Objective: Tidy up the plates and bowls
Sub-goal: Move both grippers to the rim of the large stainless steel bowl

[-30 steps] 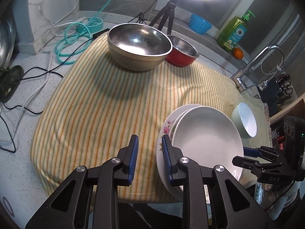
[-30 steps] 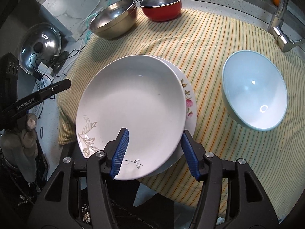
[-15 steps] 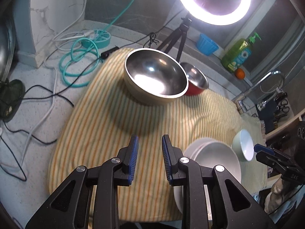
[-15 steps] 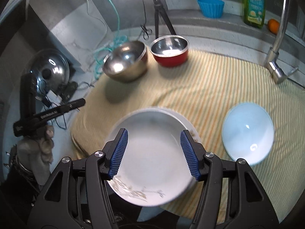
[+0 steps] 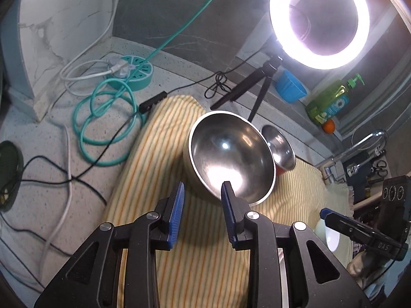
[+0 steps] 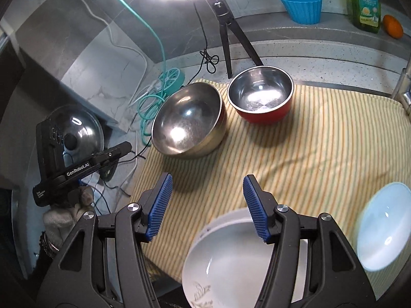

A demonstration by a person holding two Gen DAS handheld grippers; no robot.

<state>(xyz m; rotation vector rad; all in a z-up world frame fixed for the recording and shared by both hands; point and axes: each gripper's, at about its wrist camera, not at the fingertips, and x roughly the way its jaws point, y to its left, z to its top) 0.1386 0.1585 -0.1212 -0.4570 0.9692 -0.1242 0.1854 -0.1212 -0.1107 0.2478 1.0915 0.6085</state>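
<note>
I judge the plates done: two white plates [image 6: 231, 264] sit stacked at the bottom of the right view on the striped cloth [image 6: 321, 154]. The bowls are left: steel bowl [image 6: 188, 120] and red bowl [image 6: 260, 95] upper centre, pale blue bowl [image 6: 382, 225] at right, apart. My right gripper [image 6: 206, 205] hangs wide and empty; my left gripper [image 5: 201, 202] is part-open, empty, facing the steel bowl.

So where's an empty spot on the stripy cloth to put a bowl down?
Bare striped cloth lies between the red bowl, the light blue bowl and the white plates. The back left is crowded: the steel bowl sits close beside the red one.
</note>
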